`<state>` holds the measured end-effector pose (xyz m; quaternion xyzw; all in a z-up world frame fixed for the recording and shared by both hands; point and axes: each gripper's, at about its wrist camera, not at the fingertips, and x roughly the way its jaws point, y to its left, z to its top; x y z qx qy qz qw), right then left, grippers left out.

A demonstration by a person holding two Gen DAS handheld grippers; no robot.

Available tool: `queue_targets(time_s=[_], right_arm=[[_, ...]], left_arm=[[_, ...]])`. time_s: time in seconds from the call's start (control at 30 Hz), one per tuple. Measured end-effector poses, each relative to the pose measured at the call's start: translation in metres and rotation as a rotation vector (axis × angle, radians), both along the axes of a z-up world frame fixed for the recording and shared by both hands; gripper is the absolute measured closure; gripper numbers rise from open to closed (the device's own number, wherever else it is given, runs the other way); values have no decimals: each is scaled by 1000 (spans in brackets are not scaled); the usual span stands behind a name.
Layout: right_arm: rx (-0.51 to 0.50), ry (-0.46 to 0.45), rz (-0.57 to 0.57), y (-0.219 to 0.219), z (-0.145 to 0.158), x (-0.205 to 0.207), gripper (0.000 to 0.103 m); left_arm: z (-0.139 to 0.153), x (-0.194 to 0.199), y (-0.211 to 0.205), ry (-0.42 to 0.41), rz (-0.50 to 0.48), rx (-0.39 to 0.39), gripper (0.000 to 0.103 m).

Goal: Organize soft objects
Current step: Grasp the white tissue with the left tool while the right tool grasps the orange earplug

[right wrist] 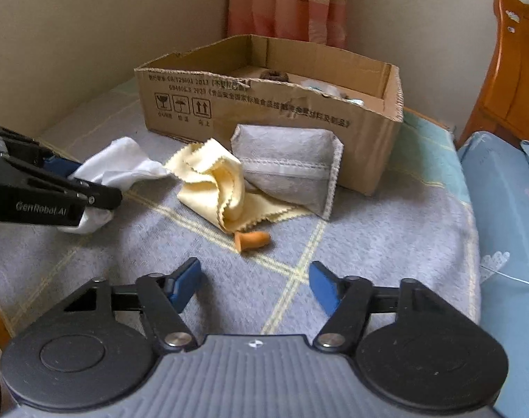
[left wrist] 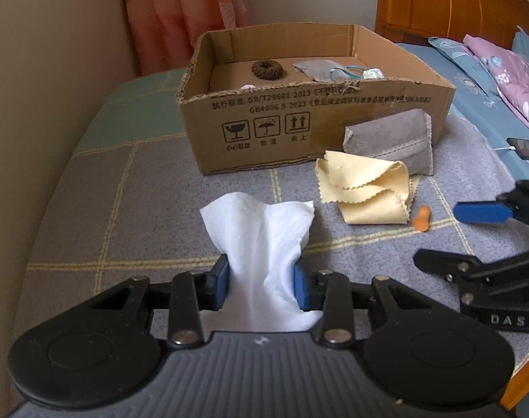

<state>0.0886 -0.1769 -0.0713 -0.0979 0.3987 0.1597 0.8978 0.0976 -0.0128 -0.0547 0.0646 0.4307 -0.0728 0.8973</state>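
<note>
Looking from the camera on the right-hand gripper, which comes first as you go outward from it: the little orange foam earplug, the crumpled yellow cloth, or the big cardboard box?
From the right gripper, nearest first:
1. Small orange foam earplug, on the grey blanket just ahead of the fingertips.
2. Crumpled pale yellow cloth, just behind the earplug, a little left.
3. Open brown cardboard box, farthest, at the back near the wall.

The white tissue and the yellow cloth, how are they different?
The white tissue is pinched between the left gripper's pads; the yellow cloth lies loose on the blanket, with nothing gripping it. The white tissue has plain edges; the yellow cloth has zigzag edges. The yellow cloth touches the grey pouch; the white tissue does not. Both are soft, crumpled and outside the cardboard box.
</note>
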Motion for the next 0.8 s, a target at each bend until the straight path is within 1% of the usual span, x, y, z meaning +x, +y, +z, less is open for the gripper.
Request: queue_targets(time_s=[0.27, 0.37, 0.43, 0.6, 0.67, 0.7, 0.73, 0.8], right_arm=[[12, -5, 101, 1, -1, 18, 35], [9, -5, 144, 4, -1, 25, 37], [10, -4, 161, 4, 0, 27, 48], [-2, -4, 165, 3, 4, 23, 57], [-4, -5, 161, 2, 5, 21, 65], [-7, -6, 157, 2, 5, 20, 72], [-13, -8, 151, 2, 5, 19, 75], [-19, -9, 141, 1, 5, 17, 76]], left_arm=[[-1, 2, 4, 11, 7, -28, 67], [-2, 3, 5, 13, 10, -34, 67], [-2, 3, 5, 14, 10, -37, 67], [-2, 3, 6, 18, 5, -38, 67], [-2, 3, 6, 18, 3, -36, 67], [-1, 3, 6, 19, 3, -36, 67], [-1, 3, 6, 19, 3, -36, 67], [-1, 3, 6, 19, 2, -36, 67]])
